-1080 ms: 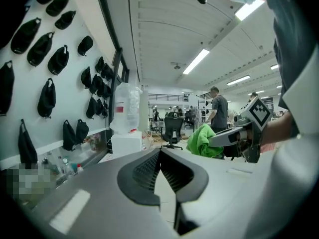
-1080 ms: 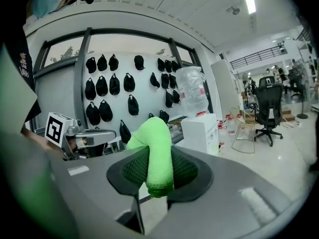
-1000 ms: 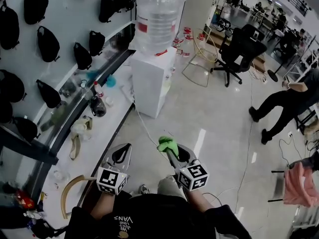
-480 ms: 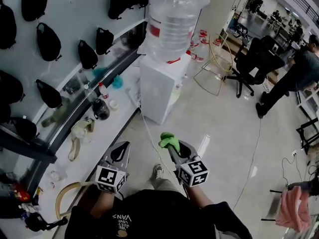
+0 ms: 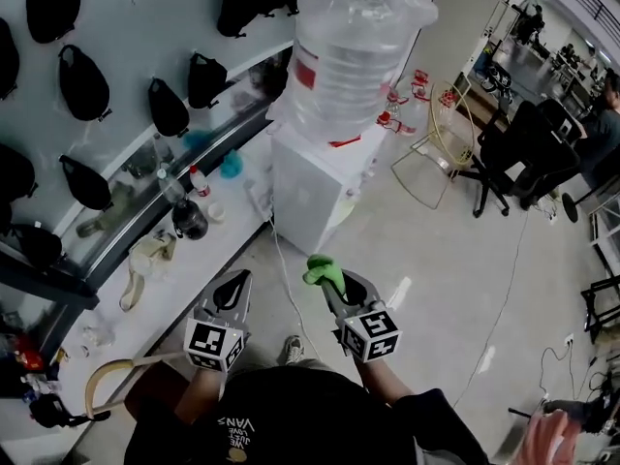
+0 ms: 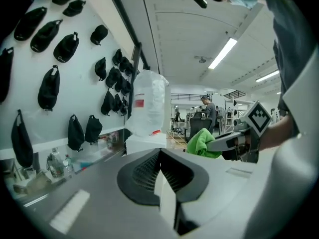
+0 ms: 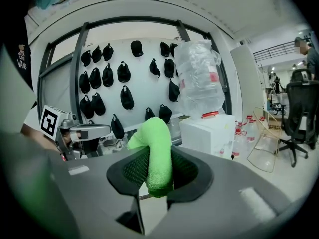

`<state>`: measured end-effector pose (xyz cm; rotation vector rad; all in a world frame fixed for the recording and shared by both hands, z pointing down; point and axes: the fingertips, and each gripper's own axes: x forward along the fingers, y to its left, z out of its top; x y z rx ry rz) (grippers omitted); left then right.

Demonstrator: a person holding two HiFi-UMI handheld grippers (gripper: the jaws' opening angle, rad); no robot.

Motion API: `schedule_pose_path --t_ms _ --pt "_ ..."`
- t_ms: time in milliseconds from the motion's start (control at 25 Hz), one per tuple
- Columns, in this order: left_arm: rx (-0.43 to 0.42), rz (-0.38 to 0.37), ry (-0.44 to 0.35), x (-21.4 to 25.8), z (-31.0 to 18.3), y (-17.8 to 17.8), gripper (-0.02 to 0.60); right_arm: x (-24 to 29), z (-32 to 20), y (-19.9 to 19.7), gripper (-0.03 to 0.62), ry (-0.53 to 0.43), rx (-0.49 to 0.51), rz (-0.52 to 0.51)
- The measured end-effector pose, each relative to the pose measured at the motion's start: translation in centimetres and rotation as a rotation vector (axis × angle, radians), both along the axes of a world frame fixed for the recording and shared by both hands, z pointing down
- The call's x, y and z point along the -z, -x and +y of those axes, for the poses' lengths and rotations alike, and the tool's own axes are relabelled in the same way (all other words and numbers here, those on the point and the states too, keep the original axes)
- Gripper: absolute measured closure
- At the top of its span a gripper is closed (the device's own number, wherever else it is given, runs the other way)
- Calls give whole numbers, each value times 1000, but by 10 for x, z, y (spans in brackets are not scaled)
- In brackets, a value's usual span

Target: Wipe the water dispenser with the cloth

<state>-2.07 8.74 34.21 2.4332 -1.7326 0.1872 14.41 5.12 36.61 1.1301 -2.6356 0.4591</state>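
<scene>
The white water dispenser point(image 5: 310, 187) stands ahead against a low counter, with a big clear bottle point(image 5: 344, 61) on top; it also shows as the dispenser point(image 6: 144, 142) and the dispenser point(image 7: 209, 132) in the gripper views. My right gripper point(image 5: 329, 281) is shut on a bright green cloth point(image 5: 324, 273), which bulges out of the jaws as the cloth point(image 7: 155, 151). My left gripper point(image 5: 233, 290) is held beside it, shut with nothing in it. Both grippers are well short of the dispenser, above the floor.
A long white counter point(image 5: 184, 260) with small bottles and a glass front runs along the left under a wall of black bags point(image 5: 82, 80). A white cable point(image 5: 286, 279) trails from the dispenser. Office chairs point(image 5: 518, 153) and a wire rack point(image 5: 436, 148) stand at the right.
The view has closed in on the dispenser, which now looks larger and nearer. Both grippers keep their pose, the right still holding the cloth. The person at the right has gone out of view.
</scene>
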Motion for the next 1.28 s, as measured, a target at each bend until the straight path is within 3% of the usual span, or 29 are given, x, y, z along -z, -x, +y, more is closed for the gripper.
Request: schedule_pose_path --t_ms 280,520,840,1280 --pt "10 11 46 -23 -31 1 580 -25 -41 13 484 29 29 20" --pt "-50 11 71 -36 -70 17 580 -41 -80 29 484 50 -22 39" --pt "-176 5 104 -57 -128 59 580 -73 -131 78 484 86 -137 74" --pt "-214 24 148 -104 -182 137 580 -131 -252 161 484 80 -245 133"
